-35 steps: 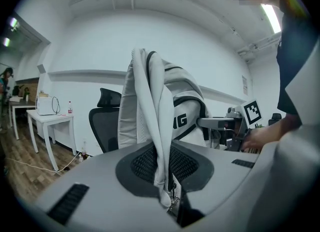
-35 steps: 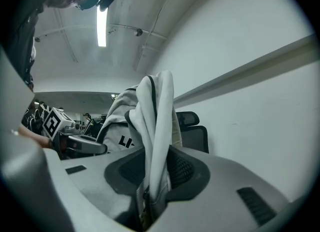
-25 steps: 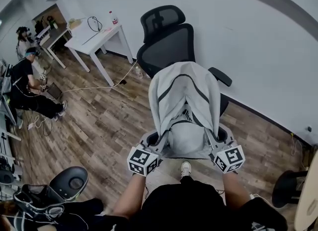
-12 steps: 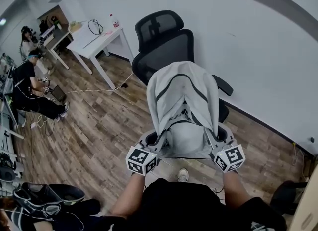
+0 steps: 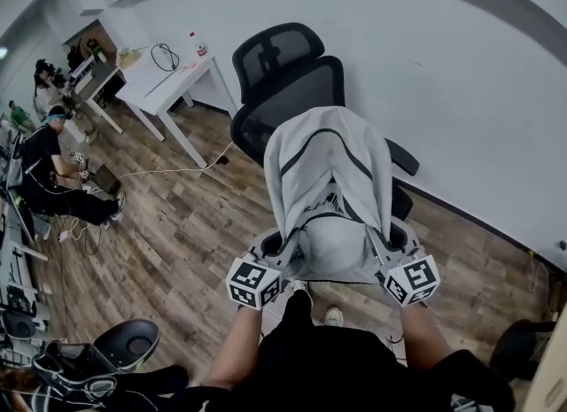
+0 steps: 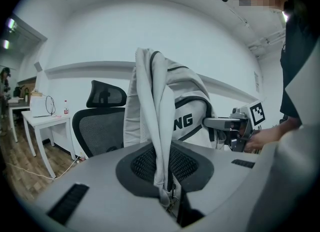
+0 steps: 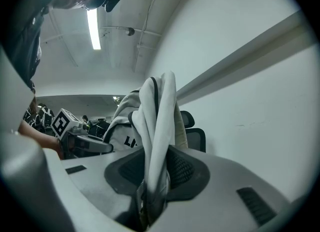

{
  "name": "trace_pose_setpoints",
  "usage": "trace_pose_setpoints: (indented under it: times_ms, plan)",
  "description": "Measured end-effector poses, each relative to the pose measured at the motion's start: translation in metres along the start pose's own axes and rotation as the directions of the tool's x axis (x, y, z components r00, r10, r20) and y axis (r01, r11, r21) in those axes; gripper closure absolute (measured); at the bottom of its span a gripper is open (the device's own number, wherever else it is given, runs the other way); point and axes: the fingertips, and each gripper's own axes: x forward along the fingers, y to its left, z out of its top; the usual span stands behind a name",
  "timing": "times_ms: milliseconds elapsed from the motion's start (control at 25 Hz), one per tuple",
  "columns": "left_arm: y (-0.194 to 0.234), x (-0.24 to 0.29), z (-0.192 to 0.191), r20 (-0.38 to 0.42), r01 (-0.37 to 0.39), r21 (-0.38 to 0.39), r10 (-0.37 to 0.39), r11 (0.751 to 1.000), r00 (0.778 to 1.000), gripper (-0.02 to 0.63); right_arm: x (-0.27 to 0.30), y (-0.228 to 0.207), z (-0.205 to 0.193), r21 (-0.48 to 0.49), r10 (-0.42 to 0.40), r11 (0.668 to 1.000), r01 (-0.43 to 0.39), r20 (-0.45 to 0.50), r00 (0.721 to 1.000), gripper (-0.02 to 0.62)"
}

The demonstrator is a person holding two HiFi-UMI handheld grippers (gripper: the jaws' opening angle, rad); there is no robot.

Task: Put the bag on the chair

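Note:
A pale grey bag with dark trim hangs in the air in front of the black mesh office chair, covering most of its seat from the head view. My left gripper is shut on the bag's left strap. My right gripper is shut on the bag's right strap. In the left gripper view the chair stands behind the bag. The right gripper view shows the bag and the chair's backrest beyond it. The chair's right armrest pokes out past the bag.
A white desk with a bottle and cable stands left of the chair. White wall lies close behind it. A seated person and cables are on the wooden floor at left. Bags and gear lie near my feet.
The view has shifted slightly toward the chair, and the chair now sits a little further left and higher in frame. Both grippers keep their hold on the bag.

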Motion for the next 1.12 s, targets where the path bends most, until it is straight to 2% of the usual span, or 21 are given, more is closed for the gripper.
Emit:
trace_pose_setpoints:
  times_ms: [320,480,880,1120]
  plan:
    - [0.041,0.043,0.001,-0.015,0.111,-0.024,-0.112,0.993,0.994,0.549,0.047,-0.019,-0.005,-0.046,-0.089,0.995,0.087,-0.046,0.995,0.489]
    - [0.067,0.067,0.004,-0.033,0.190,-0.013,-0.190,0.982,0.981,0.548,0.073,-0.036,-0.010,-0.034,-0.140,0.990,0.138,-0.079,0.987,0.489]
    - [0.111,0.126,0.006,-0.061,0.304,-0.049,-0.307,0.951,0.950,0.548,0.120,-0.071,-0.023,-0.013,-0.261,0.965,0.262,-0.134,0.956,0.492]
    - [0.124,0.164,-0.012,-0.090,0.349,-0.078,-0.355,0.934,0.931,0.548,0.132,-0.099,-0.050,0.026,-0.303,0.949,0.313,-0.193,0.933,0.494]
